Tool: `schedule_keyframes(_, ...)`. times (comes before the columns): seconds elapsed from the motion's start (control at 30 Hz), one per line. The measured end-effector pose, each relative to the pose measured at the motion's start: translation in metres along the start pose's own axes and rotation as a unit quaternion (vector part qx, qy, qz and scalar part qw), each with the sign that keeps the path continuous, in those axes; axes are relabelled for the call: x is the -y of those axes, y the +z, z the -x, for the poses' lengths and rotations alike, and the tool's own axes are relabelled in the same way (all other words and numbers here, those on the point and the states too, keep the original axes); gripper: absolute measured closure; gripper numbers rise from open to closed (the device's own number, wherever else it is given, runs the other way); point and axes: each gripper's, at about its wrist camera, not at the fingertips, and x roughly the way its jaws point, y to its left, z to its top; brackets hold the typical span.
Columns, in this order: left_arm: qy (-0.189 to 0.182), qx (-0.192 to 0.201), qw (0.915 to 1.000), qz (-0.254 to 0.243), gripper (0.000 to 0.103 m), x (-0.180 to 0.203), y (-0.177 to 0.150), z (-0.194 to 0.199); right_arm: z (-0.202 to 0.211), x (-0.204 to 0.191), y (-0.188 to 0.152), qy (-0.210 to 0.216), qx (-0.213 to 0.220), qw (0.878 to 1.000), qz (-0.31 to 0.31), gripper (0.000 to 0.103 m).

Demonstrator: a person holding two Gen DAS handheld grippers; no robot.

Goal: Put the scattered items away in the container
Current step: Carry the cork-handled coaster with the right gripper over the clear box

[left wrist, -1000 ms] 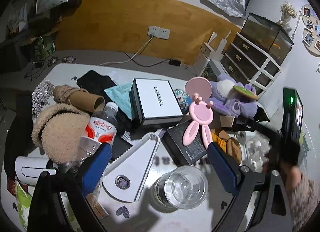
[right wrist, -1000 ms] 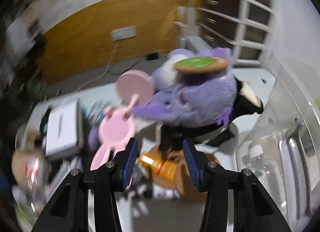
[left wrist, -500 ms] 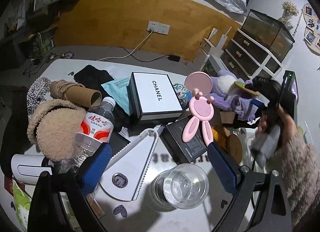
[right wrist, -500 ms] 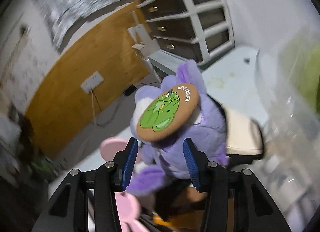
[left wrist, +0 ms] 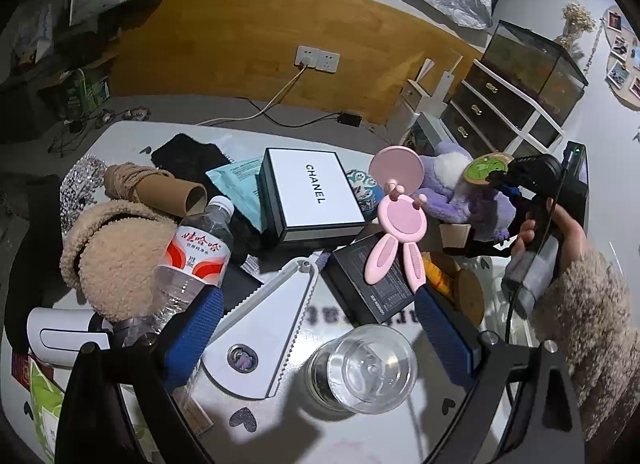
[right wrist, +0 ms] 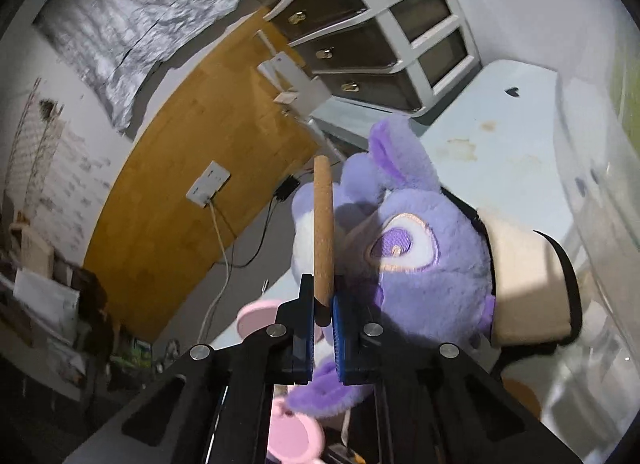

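Right gripper point(right wrist: 323, 314) clamped on round cork coaster with green printed face point(right wrist: 324, 232); left gripper point(left wrist: 320, 328) idle and wide.

Right jaws have just been closing and now stand narrow, blue pads point(right wrist: 338, 328) pressing both faces of the coaster's near edge; the coaster stands on edge, beside the head of the purple plush toy point(right wrist: 416, 256). In the left wrist view the coaster shows its green face at the toy's top, with a person's hand point(left wrist: 560, 232) in a fuzzy beige sleeve point(left wrist: 592, 328) on the right gripper's handle. Left jaws are spread wide with nothing between the pads, over a clear drinking glass point(left wrist: 364, 368) and a white triangular serrated plastic tool point(left wrist: 264, 328). A clear plastic container wall point(right wrist: 592, 184) lies to the right of the toy, apart from the coaster. White table point(right wrist: 508, 136) cluttered.
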Motion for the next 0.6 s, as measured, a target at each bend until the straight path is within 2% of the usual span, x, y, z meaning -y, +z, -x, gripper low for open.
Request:
schedule_keyframes(0.17, -0.006, 0.012, 0.9998, -0.018, 0.007, 0.009, -0.001, 0.010, 0.016, -0.004, -0.009, 0.018, -0.017, 0.999, 0.028, 0.094)
schedule_keyframes(0.33, -0.013, 0.028, 0.9985, -0.045, 0.007, 0.018, -0.003, 0.019, 0.048, -0.021, -0.033, 0.048, -0.059, 0.990, 0.118, 0.094)
schedule_keyframes(0.4, -0.029, 0.023, 0.9985, -0.039, 0.007, 0.019, -0.004, 0.021, 0.068, -0.028, -0.051, 0.051, -0.077, 0.978, 0.187, 0.094)
schedule_keyframes(0.5, -0.056, 0.008, 0.9980, -0.030, 0.007, 0.022, -0.006, 0.024, 0.097, -0.033, -0.078, 0.040, -0.083, 0.953, 0.287, 0.094)
schedule_keyframes(0.53, -0.069, 0.001, 0.9973, -0.026, 0.007, 0.023, -0.006, 0.026, 0.107, -0.034, -0.088, 0.035, -0.082, 0.943, 0.320, 0.094)
schedule_keyframes(0.57, -0.081, -0.004, 0.9964, -0.024, 0.008, 0.025, -0.005, 0.028, 0.122, -0.036, -0.101, 0.027, -0.075, 0.926, 0.368, 0.094)
schedule_keyframes(0.6, -0.103, -0.011, 0.9944, -0.022, 0.015, 0.028, -0.005, 0.031, 0.132, -0.037, -0.112, 0.022, -0.067, 0.911, 0.406, 0.094)
